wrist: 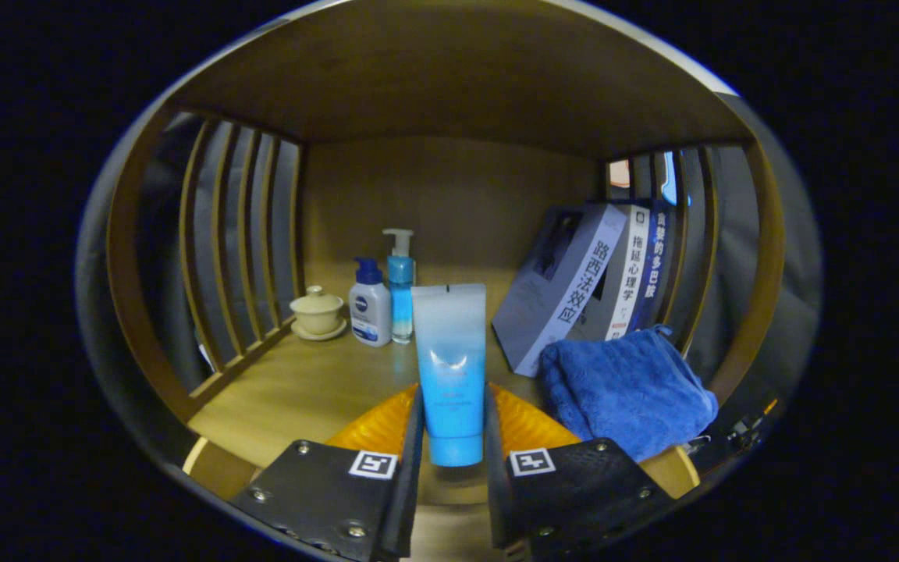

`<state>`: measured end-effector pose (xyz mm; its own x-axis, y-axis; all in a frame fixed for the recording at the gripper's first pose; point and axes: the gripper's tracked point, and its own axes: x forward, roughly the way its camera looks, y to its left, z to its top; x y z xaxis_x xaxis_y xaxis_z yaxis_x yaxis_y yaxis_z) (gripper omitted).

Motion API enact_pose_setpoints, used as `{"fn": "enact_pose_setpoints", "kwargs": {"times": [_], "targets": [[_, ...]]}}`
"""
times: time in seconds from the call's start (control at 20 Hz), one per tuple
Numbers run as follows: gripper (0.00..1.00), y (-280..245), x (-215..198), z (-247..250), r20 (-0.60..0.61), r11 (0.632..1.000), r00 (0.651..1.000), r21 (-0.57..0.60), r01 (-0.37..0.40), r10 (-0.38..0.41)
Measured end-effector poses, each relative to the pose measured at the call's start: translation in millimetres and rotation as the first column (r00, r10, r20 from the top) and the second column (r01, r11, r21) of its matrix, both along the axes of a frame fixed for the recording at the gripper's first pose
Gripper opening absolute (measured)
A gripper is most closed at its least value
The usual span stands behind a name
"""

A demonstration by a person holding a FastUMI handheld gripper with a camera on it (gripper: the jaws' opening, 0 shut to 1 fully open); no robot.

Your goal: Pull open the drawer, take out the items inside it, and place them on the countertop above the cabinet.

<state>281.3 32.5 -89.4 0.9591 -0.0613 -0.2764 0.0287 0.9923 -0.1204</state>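
Gripper (453,425) fingers clenched on blue tube (449,367), held upright above wooden countertop (301,390); blue towel (625,386) just right.

**Hidden and unclear parts**

I cannot see the lower sides of the blue tube (450,367), the fingers (385,425) cover them. The blue towel (627,390) hides the books' (586,285) bottom. The pump bottle (399,285) is partly behind the white bottle (370,306).

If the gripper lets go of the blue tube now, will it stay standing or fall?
The blue tube stands on its narrow cap between the gripper fingers, so it probably tips easily. Its soft-looking body may dent under pressure.
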Motion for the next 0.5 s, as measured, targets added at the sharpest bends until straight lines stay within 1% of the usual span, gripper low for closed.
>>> {"fn": "enact_pose_setpoints", "kwargs": {"times": [0.2, 0.35, 0.45, 0.5], "targets": [[0.39, 4, 10, -37, -0.089, 0.997, 0.996, 0.068, 0.025, -0.019], [0.4, -4, 17, -47, -0.11, 0.996, 0.993, 0.075, 0.046, -0.038], [0.43, 0, 18, -45, -0.127, 0.985, 0.991, 0.164, 0.061, -0.04], [0.52, 1, 18, -43, -0.128, 0.977, 0.991, 0.205, 0.064, -0.038]]}}
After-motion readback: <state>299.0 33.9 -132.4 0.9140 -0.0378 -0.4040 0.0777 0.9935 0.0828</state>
